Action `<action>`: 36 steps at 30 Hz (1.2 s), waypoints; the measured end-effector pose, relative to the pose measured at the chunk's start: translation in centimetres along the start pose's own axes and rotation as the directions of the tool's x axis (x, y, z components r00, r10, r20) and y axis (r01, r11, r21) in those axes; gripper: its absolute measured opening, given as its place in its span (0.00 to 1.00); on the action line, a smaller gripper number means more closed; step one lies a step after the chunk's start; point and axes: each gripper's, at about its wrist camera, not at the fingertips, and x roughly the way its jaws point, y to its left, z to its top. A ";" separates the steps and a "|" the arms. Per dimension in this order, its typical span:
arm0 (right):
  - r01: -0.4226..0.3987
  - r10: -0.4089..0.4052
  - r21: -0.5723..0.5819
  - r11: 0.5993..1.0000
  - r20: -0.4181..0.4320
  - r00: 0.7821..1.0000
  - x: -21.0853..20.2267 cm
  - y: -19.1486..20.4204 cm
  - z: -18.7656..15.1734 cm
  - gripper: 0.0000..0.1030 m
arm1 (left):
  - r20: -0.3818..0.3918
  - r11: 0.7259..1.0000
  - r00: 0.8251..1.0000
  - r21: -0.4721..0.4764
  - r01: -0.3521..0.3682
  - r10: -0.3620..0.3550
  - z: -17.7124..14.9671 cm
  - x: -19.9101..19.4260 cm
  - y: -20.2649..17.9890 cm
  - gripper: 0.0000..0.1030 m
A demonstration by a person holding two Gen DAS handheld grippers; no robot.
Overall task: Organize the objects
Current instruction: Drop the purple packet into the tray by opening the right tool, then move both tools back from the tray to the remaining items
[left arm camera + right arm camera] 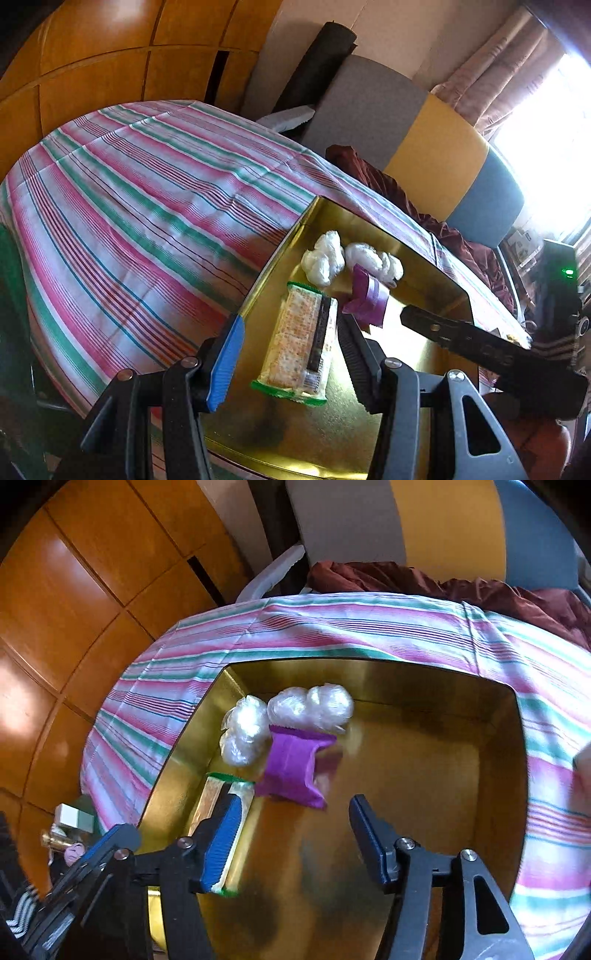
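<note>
A gold tray (436,280) (424,782) rests on a striped cloth. In its corner lie two white plastic-wrapped bundles (323,258) (314,705), a purple packet (369,299) (295,764) and a green-edged cracker packet (299,339) (210,801). My left gripper (291,321) stands open astride the cracker packet, which lies flat on the tray with a gap on the blue pad's side. My right gripper (293,808) is open just short of the purple packet, with nothing between its fingers. One of its fingers (443,332) reaches in from the right in the left wrist view.
The striped cloth (147,206) (369,627) covers the table around the tray. Wooden panels (92,74) (74,590) stand behind it. A grey, yellow and blue cushion (436,158) and crumpled maroon fabric (424,579) lie past the far edge. A curtained window (535,110) glares at the right.
</note>
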 end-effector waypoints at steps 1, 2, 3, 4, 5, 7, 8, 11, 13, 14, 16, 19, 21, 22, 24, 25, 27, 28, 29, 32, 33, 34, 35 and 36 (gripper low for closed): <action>-0.008 0.008 0.001 1.000 0.006 1.000 -0.5 -0.1 -0.2 0.60 | -0.005 1.000 1.000 0.004 0.002 -0.002 -0.1 0.1 -0.2 0.52; -0.013 0.013 -0.005 1.000 0.011 1.000 -0.7 -0.2 -0.2 0.61 | -0.005 1.000 1.000 0.007 0.006 -0.006 -0.2 0.1 -0.3 0.52; -0.011 0.011 -0.017 1.000 0.018 1.000 -1.3 -0.2 -0.5 0.61 | -0.006 1.000 1.000 0.015 0.009 -0.009 -0.3 0.1 -0.5 0.52; -0.007 0.008 -0.026 1.000 0.024 1.000 -1.6 -0.2 -0.6 0.61 | -0.008 1.000 1.000 0.021 0.010 -0.010 -0.4 0.1 -0.7 0.52; -0.005 0.006 -0.039 0.999 0.032 0.999 -2.0 -0.2 -0.8 0.61 | -0.008 0.999 1.000 0.030 0.016 -0.016 -0.6 0.1 -1.0 0.52; 0.009 -0.006 -0.069 0.998 0.049 0.999 -2.9 -0.1 -1.2 0.61 | -0.010 0.999 1.000 0.043 0.030 -0.029 -0.8 0.1 -1.4 0.52; 0.018 -0.013 -0.084 0.996 0.058 0.998 -3.4 -0.1 -1.5 0.62 | -0.014 0.998 0.999 0.051 0.035 -0.034 -1.0 0.1 -1.6 0.52; 0.035 -0.026 -0.107 0.994 0.082 0.996 -4.7 -0.5 -2.2 0.62 | -0.025 0.996 0.998 0.074 0.055 -0.053 -1.5 0.2 -2.5 0.52; 0.049 -0.037 -0.112 0.993 0.107 0.994 -5.9 -0.8 -2.6 0.63 | -0.033 0.994 0.998 0.091 0.065 -0.062 -1.9 0.2 -3.1 0.52; 0.051 -0.038 -0.110 0.993 0.116 0.992 -6.4 -1.0 -2.7 0.63 | -0.038 0.992 0.997 0.099 0.078 -0.074 -2.1 0.2 -3.4 0.52; 0.061 -0.047 -0.105 0.993 0.135 0.990 -7.5 -1.5 -3.0 0.64 | -0.042 0.988 0.995 0.119 0.096 -0.092 -2.4 0.1 -4.0 0.52; 0.091 -0.075 -0.096 0.991 0.159 0.984 -8.7 -2.6 -3.5 0.65 | -0.047 0.980 0.992 0.154 0.125 -0.119 -2.8 -0.1 -5.0 0.52; 0.111 -0.096 -0.076 0.991 0.173 0.980 -9.6 -3.8 -4.0 0.65 | -0.049 0.974 0.990 0.177 0.142 -0.136 -3.1 -0.4 -5.7 0.52; 0.114 -0.101 -0.065 0.991 0.177 0.979 -10.0 -4.4 -4.1 0.65 | -0.050 0.970 0.988 0.186 0.155 -0.148 -3.3 -0.5 -6.0 0.52; 0.124 -0.115 -0.037 0.992 0.186 0.976 -10.8 -5.8 -4.6 0.65 | -0.052 0.963 0.984 0.201 0.180 -0.173 -3.7 -0.8 -6.7 0.52; 0.131 -0.126 -0.018 0.991 0.188 0.974 -11.2 -6.6 -4.9 0.65 | -0.055 0.959 0.982 0.209 0.190 -0.183 -3.8 -0.8 -7.0 0.52; 0.141 -0.141 0.014 0.990 0.187 0.972 -11.8 -8.2 -5.6 0.65 | -0.067 0.949 0.977 0.230 0.215 -0.205 -4.3 -0.9 -7.8 0.52; 0.149 -0.151 0.026 0.989 0.187 0.971 -12.0 -8.8 -5.9 0.65 | -0.073 0.943 0.974 0.243 0.225 -0.214 -4.5 -1.0 -8.2 0.52; 0.158 -0.162 0.039 0.987 0.186 0.969 -12.3 -9.5 -6.2 0.65 | -0.077 0.939 0.972 0.254 0.233 -0.221 -4.7 -1.1 -8.6 0.52; 0.178 -0.192 0.091 0.980 0.177 0.965 -13.1 -12.0 -7.5 0.66 | -0.094 0.923 0.966 0.286 0.258 -0.241 -5.5 -1.4 -9.8 0.54; 0.188 -0.205 0.112 0.976 0.173 0.963 -13.4 -13.1 -8.0 0.66 | -0.102 0.917 0.963 0.295 0.269 -0.249 -5.7 -1.5 -10.3 0.56; 0.197 -0.217 0.124 0.973 0.169 0.961 -13.7 -13.9 -8.5 0.66 | -0.107 0.912 0.960 0.301 0.278 -0.257 -5.9 -1.7 -10.6 0.57; 0.207 -0.229 0.136 0.969 0.166 0.959 -13.9 -14.7 -8.9 0.66 | -0.114 0.905 0.956 0.310 0.291 -0.269 -6.2 -1.9 -11.0 0.57; 0.221 -0.245 0.153 0.963 0.161 0.956 -14.3 -15.7 -9.5 0.66 | -0.121 0.898 0.953 0.319 0.303 -0.279 -6.4 -2.0 -11.3 0.57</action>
